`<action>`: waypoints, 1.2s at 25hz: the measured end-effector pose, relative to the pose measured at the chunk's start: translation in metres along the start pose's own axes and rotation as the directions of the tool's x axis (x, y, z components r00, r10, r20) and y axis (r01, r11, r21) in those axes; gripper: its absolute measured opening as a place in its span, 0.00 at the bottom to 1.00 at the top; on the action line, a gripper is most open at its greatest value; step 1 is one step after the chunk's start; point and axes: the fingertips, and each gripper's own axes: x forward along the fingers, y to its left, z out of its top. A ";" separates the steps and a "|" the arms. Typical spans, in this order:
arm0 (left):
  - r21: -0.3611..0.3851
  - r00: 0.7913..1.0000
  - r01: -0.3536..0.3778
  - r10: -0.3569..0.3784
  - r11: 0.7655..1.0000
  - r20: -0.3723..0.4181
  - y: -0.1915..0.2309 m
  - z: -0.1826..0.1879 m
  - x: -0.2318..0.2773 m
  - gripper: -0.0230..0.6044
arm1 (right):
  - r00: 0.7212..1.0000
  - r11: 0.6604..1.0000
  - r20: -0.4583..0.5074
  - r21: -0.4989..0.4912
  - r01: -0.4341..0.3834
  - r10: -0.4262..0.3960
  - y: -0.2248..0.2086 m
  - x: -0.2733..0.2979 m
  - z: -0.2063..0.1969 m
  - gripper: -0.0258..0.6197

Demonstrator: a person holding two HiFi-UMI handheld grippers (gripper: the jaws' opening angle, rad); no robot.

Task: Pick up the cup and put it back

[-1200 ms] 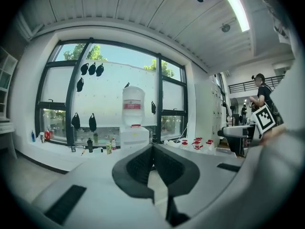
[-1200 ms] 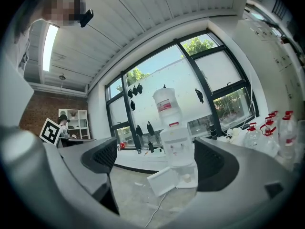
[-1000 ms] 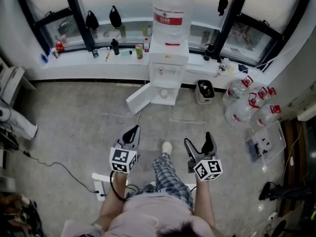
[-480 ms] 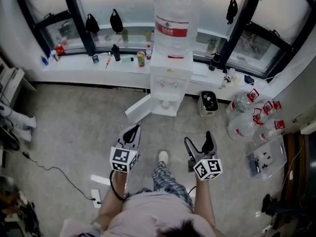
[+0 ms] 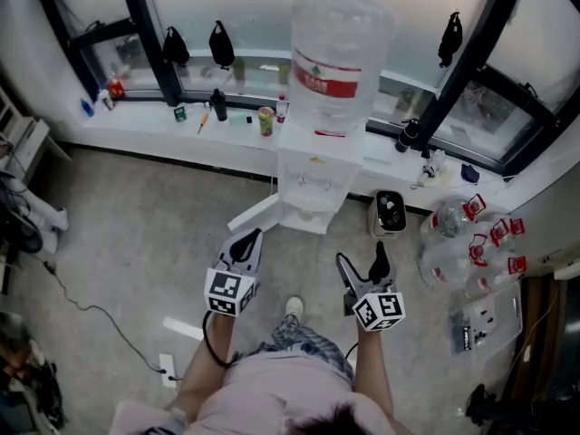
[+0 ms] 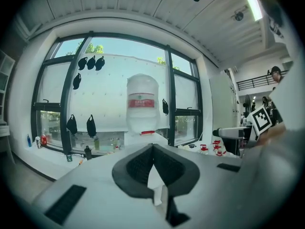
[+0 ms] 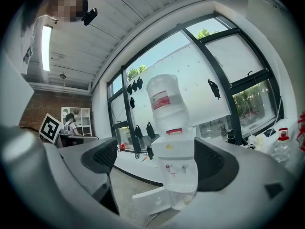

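The left tongs (image 5: 246,239) were pressed together and the right tongs (image 5: 362,259) were spread apart, empty, before the water dispenser (image 5: 313,175). What looked like the cup (image 7: 187,199) was seen inside its open lower cabinet (image 7: 159,202).

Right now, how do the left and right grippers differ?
The left gripper has jaws shut, tips touching; the right gripper has jaws wide apart. The right gripper's view frames the water dispenser between its jaws; the left gripper's shows it above the tips. Both are empty, facing it.
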 end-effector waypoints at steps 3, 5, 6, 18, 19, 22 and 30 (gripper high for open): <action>-0.003 1.000 -0.005 0.005 1.000 -0.003 0.008 0.004 0.025 0.08 | 1.000 1.000 -0.014 -0.001 -0.019 0.019 -0.010 0.025 0.002 0.81; -0.005 1.000 -0.009 0.009 1.000 -0.005 0.013 0.005 0.040 0.08 | 0.999 0.999 -0.025 -0.006 -0.032 0.031 -0.015 0.039 0.003 0.81; -0.005 1.000 -0.009 0.009 1.000 -0.007 0.014 0.004 0.046 0.08 | 0.999 0.999 -0.031 -0.008 -0.035 0.035 -0.018 0.044 0.002 0.81; -0.003 0.999 0.010 -0.010 1.000 -0.053 0.038 0.004 0.085 0.08 | 0.996 1.000 -0.085 0.017 -0.012 0.014 -0.035 0.084 -0.010 0.81; -0.001 0.998 0.015 -0.015 1.000 -0.053 0.040 0.004 0.088 0.08 | 0.996 1.000 -0.084 0.017 -0.006 0.007 -0.037 0.087 -0.010 0.81; 0.009 0.998 0.032 -0.031 0.999 -0.048 0.046 0.003 0.097 0.08 | 0.997 1.000 -0.083 0.016 0.003 -0.002 -0.038 0.095 -0.015 0.81; 0.027 0.995 0.083 -0.082 0.996 -0.054 0.061 0.003 0.121 0.08 | 0.995 1.000 -0.097 0.009 0.010 -0.009 -0.039 0.123 -0.023 0.81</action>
